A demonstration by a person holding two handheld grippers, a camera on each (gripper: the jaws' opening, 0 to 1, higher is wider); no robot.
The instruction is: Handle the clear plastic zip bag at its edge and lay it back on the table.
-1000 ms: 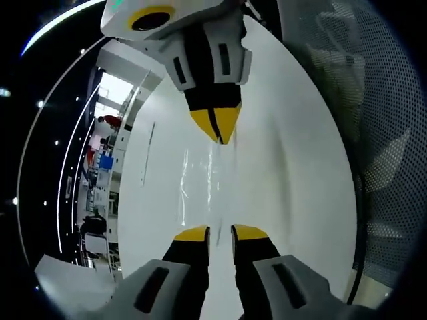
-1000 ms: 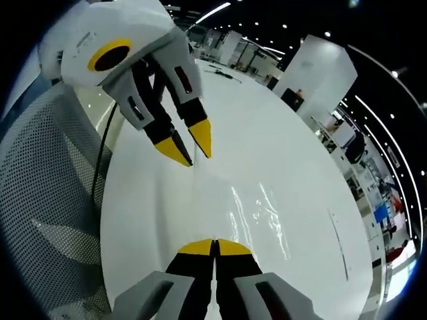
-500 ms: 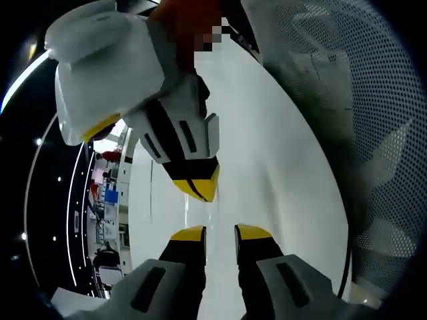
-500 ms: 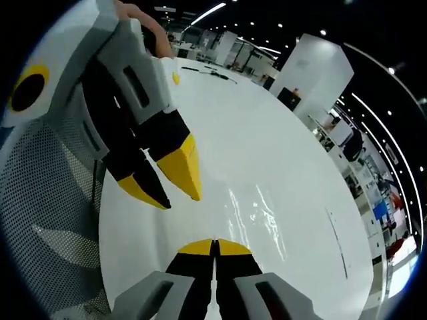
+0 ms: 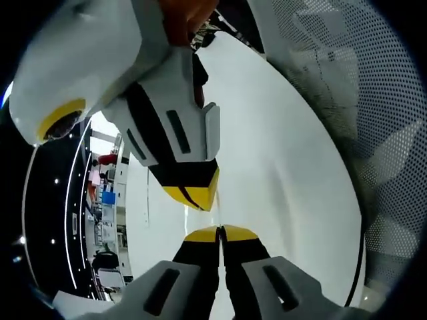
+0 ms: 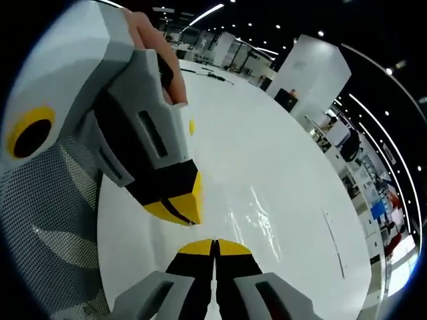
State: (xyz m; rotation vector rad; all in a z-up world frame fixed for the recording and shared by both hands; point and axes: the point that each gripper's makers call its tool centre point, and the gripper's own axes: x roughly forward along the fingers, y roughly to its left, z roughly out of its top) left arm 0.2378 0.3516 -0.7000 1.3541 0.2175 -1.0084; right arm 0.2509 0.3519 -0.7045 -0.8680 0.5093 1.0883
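The clear zip bag [image 6: 259, 211] shows as faint glints on the white table [image 6: 287, 153], running from my right gripper's tips toward the right. My right gripper [image 6: 215, 245] is shut, its yellow tips pressed together on the bag's near edge. My left gripper [image 6: 184, 212] reaches in from the left with a hand [image 6: 143, 30] on it, and its tips meet just above the right ones. In the left gripper view my left gripper [image 5: 220, 233] is shut on the bag's edge. The right gripper [image 5: 198, 199] hangs close above it, also shut. The film between the tips is hard to see.
A grey mesh chair back [image 5: 363, 107] stands along the table's edge [image 5: 347, 220], also seen as the mesh chair [image 6: 47, 227]. A small yellow item [image 6: 192, 127] and dark objects [image 6: 213, 72] lie farther along the table. A white pillar [image 6: 317, 73] stands behind.
My left gripper's jaws have gone from open to shut. The two grippers have come much closer, tips nearly touching. The right gripper stayed shut.
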